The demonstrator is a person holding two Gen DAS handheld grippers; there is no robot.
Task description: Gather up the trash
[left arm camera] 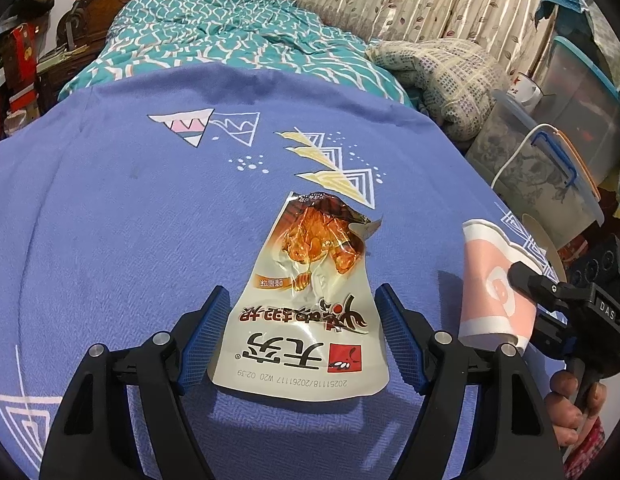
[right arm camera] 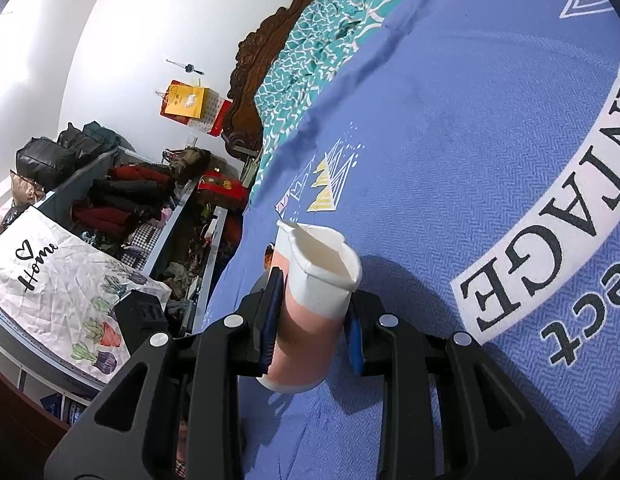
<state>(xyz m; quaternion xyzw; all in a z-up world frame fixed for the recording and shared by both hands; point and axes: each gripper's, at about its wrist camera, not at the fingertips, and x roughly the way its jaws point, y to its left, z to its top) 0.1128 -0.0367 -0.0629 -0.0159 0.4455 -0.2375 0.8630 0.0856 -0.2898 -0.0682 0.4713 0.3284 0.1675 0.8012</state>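
Observation:
A torn snack wrapper (left arm camera: pixel 305 304), white with a picture of glazed meat, lies flat on the blue cloth (left arm camera: pixel 109 220). My left gripper (left arm camera: pixel 301 332) is open, its blue pads on either side of the wrapper's lower half without pressing it. At the right edge of the left wrist view, my right gripper (left arm camera: pixel 526 292) holds a crumpled pink and white paper cup (left arm camera: pixel 494 280). The right wrist view shows the same gripper (right arm camera: pixel 312 316) shut on the paper cup (right arm camera: pixel 314 300), whose dented rim points away from the camera above the cloth (right arm camera: pixel 450 160).
A teal patterned quilt (left arm camera: pixel 213 36) and a folded blanket (left arm camera: pixel 446 76) lie beyond the cloth. Clear plastic storage boxes (left arm camera: pixel 550 152) stand at the right. Shelves with bags and clothes (right arm camera: pixel 121 200) and a printed cloth (right arm camera: pixel 57 276) fill the left of the right wrist view. A hand (left arm camera: pixel 570 408) grips the right handle.

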